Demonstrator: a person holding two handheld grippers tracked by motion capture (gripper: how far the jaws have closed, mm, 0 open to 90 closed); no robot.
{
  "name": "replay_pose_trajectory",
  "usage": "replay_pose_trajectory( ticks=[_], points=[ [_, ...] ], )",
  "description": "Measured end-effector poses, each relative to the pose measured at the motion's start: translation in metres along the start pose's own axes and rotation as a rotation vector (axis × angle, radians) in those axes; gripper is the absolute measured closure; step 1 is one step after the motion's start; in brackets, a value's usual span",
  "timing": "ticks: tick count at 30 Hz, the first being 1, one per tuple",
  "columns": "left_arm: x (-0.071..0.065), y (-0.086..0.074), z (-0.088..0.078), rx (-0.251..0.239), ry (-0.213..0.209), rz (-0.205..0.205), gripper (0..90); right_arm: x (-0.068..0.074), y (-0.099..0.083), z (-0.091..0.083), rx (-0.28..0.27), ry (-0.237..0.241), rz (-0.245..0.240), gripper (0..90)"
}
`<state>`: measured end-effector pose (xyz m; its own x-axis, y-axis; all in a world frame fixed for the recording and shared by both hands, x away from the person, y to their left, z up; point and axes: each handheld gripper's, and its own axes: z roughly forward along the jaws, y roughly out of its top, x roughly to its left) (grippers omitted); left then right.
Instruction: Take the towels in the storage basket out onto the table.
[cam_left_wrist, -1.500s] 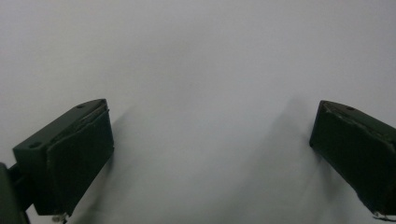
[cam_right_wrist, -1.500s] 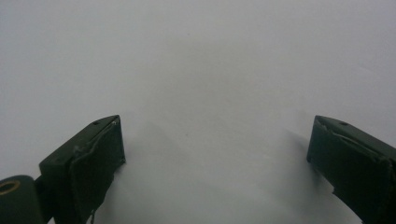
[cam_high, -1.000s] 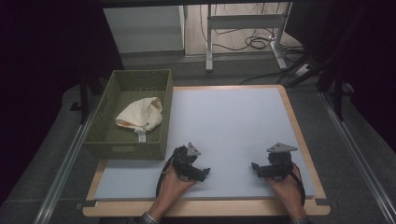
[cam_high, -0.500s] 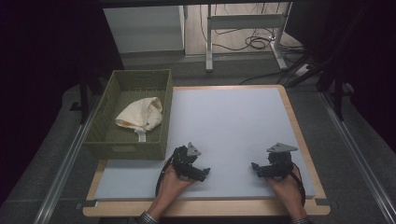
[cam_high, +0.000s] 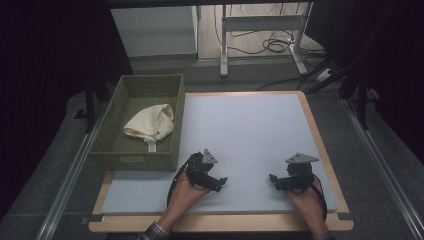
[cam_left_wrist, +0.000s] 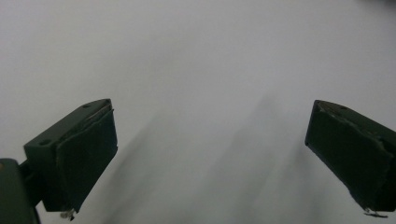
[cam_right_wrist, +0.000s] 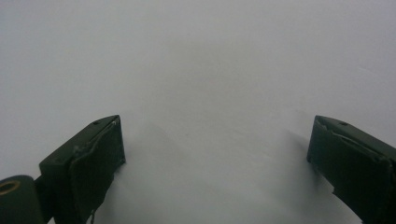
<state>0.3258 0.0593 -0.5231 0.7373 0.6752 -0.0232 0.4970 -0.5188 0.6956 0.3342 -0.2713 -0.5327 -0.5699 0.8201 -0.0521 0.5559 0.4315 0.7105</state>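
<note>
Both hand-held grippers rest gaping, empty; cloth (cam_high: 150, 123) in basket (cam_high: 116, 150) lies up-left, nearer left hand-held gripper (cam_high: 220, 183) than right (cam_high: 274, 180)

Dim room, brightly lit table (cam_high: 260, 130), soft streaked shadows, gripper views hazy, perhaps out of focus

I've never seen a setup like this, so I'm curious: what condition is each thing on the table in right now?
left tongs: open, nothing between them, over the bare mat.
right tongs: open, nothing between them, over the bare mat.
cloth: crumpled, lying in the basket.
basket: upright, at the table's left edge, holding the cloth.
mat: flat, bare.
</note>
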Motion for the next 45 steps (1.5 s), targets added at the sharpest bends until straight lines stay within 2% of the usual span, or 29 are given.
replay_pose_trajectory(
  ticks=[3,17,18,21,27,30,37,38,39,40,42,43,44,45],
  points=[
    [-0.002,0.011,-0.002,0.01,0.001,0.02,2.5,0.0,0.0,0.0,0.0,0.001,0.001,4.1],
    [0.008,0.049,-0.007,0.019,-0.032,0.008,2.3,0.0,0.0,0.0,0.001,0.002,0.004,4.1],
    [0.012,0.057,-0.008,0.025,-0.028,0.008,2.3,0.0,0.0,0.0,0.001,0.002,0.003,4.1],
    [0.013,0.061,-0.009,0.032,-0.021,0.014,2.3,0.0,0.0,0.0,0.0,0.002,0.002,4.1],
    [0.021,0.085,-0.017,0.042,0.0,0.04,2.3,0.0,0.0,0.0,0.0,0.003,0.005,4.1],
    [0.027,0.094,-0.022,0.049,-0.007,0.034,2.2,0.0,0.0,0.0,0.0,0.003,0.005,4.1],
    [0.053,0.112,-0.033,0.091,0.029,0.026,2.0,0.0,0.0,0.0,0.0,0.003,0.006,4.1],
    [0.053,0.112,-0.033,0.091,0.029,0.026,2.0,0.0,0.0,0.0,0.0,0.003,0.006,4.1],
    [0.062,0.115,-0.037,0.096,0.041,0.013,2.0,0.0,0.0,0.0,0.0,0.003,0.006,4.1],
    [0.062,0.115,-0.037,0.096,0.041,0.013,2.0,0.0,0.0,0.0,0.0,0.003,0.006,4.1],
    [0.071,0.117,-0.041,0.102,0.052,0.001,2.0,0.0,0.0,0.0,0.0,0.003,0.006,4.1],
    [0.08,0.119,-0.045,0.104,0.066,-0.007,2.1,0.0,0.0,0.0,-0.001,0.003,0.005,4.1],
    [0.08,0.119,-0.045,0.104,0.066,-0.007,2.1,0.0,0.0,0.0,-0.001,0.003,0.005,4.1],
    [0.086,0.119,-0.049,0.107,0.075,-0.017,2.1,0.0,0.0,0.0,-0.001,0.003,0.006,4.1]
  ],
)
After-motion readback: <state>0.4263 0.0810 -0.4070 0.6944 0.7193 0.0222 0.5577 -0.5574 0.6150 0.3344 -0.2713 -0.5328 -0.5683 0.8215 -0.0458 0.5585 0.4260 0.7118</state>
